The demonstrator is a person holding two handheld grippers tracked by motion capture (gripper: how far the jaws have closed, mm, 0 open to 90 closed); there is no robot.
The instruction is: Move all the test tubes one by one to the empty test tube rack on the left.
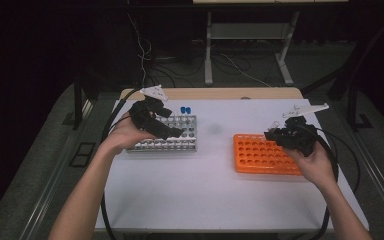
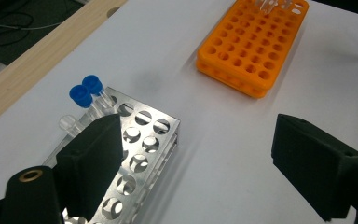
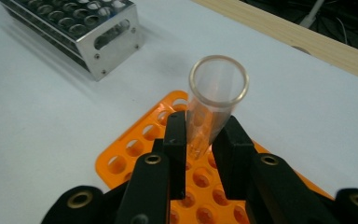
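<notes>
Right gripper (image 3: 200, 140) at the near right of the bench (image 1: 205, 190): fingers (image 3: 175, 140) clamped on a clear open tube (image 3: 214, 102), gripped low on its body, mouth up and tilted. Tube sits over the orange rack (image 3: 121, 158), near that rack's far corner; whether its bottom is in a hole can't be told. In the high view the right gripper (image 1: 280, 134) is above the orange rack's (image 1: 260, 155) far right part.

Left gripper (image 2: 196, 154): fingers (image 2: 98, 154) wide apart, nothing between them, hovering over the end of the metal rack (image 2: 144, 154). High view puts the left gripper (image 1: 172, 131) over the metal rack (image 1: 180, 142) at left.

Farther back, two blue-capped tubes (image 2: 86, 93) stand in the metal rack's far corner, with an uncapped clear tube (image 2: 70, 123) just beside them. Racks well apart.
</notes>
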